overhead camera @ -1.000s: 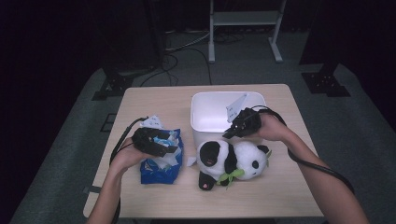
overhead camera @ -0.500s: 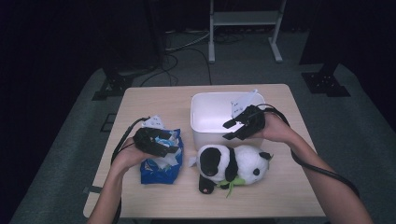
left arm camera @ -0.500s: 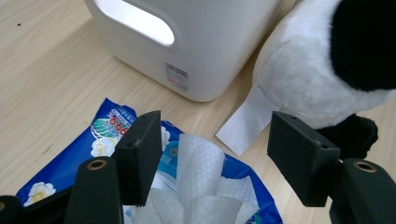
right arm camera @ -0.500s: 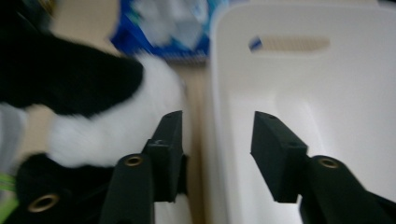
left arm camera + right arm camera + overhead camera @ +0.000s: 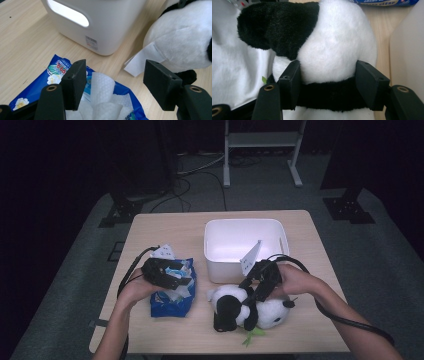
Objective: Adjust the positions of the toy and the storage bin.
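the right gripper (image 5: 256,289) has just been opening, jaws around the panda (image 5: 332,50) (not squeezing yet); left gripper (image 5: 167,275) spread over the wipes (image 5: 102,100); bin (image 5: 220,265) empty.

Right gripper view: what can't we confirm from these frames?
- Right gripper, right gripper view: the jaws flank the panda plush; fur hides whether the pads press it.
- White bin, high view: the near wall hides its near floor.
- Wipes pack, left gripper view: print too small, cut off by the bottom edge.
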A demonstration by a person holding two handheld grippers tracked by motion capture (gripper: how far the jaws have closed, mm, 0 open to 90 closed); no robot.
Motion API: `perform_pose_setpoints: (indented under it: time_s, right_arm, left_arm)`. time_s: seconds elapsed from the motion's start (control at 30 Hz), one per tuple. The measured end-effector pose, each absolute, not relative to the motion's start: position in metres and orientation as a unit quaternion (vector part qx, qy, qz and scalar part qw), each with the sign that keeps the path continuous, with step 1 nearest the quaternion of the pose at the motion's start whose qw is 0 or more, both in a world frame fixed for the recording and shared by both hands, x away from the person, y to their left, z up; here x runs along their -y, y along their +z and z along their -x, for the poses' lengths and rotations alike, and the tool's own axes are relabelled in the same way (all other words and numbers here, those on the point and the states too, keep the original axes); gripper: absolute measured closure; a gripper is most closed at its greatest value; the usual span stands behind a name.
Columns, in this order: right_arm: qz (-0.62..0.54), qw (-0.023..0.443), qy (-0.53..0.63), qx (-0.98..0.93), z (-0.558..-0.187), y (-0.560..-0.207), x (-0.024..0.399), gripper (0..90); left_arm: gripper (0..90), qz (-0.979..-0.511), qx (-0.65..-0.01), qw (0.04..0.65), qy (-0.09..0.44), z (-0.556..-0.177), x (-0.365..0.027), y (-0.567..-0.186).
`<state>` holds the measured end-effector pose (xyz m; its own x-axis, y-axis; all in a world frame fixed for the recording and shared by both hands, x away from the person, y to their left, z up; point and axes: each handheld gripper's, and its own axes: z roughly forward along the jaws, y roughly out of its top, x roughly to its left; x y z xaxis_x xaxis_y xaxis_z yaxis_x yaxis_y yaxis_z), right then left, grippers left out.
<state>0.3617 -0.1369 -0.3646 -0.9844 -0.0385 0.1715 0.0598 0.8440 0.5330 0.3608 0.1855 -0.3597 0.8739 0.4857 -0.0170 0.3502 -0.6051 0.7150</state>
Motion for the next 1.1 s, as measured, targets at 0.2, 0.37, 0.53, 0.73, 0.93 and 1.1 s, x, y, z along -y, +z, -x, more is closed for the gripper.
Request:
perform_pose_setpoints:
  time_s: [0.2, 0.37, 0.53, 0.73, 0.93, 1.1]
  right_arm:
    - [0.019, 0.096, -0.292, 0.952, -0.368, -0.377, 0.135, 45.4]
    - [0.031, 0.103, -0.302, 0.947, -0.369, -0.385, 0.137, 55.6]
    - [0.021, 0.077, -0.303, 0.950, -0.365, -0.379, 0.137, 67.8]
    - [0.006, 0.059, -0.313, 0.948, -0.363, -0.369, 0.143, 75.6]
    - [-0.001, 0.044, -0.315, 0.948, -0.361, -0.364, 0.142, 78.9]
    - [-0.009, 0.037, -0.315, 0.948, -0.359, -0.361, 0.139, 80.1]
  left_arm:
    - [34.2, -0.892, -0.233, 0.378, 0.086, -0.362, -0.181, -0.361]
    - [34.2, -0.894, -0.229, 0.375, 0.084, -0.361, -0.179, -0.362]
    - [34.2, -0.894, -0.231, 0.375, 0.081, -0.363, -0.178, -0.363]
    - [34.2, -0.896, -0.230, 0.373, 0.078, -0.365, -0.177, -0.366]
    - [34.2, -0.896, -0.230, 0.371, 0.080, -0.364, -0.179, -0.365]
    - [33.7, -0.896, -0.230, 0.372, 0.082, -0.365, -0.180, -0.364]
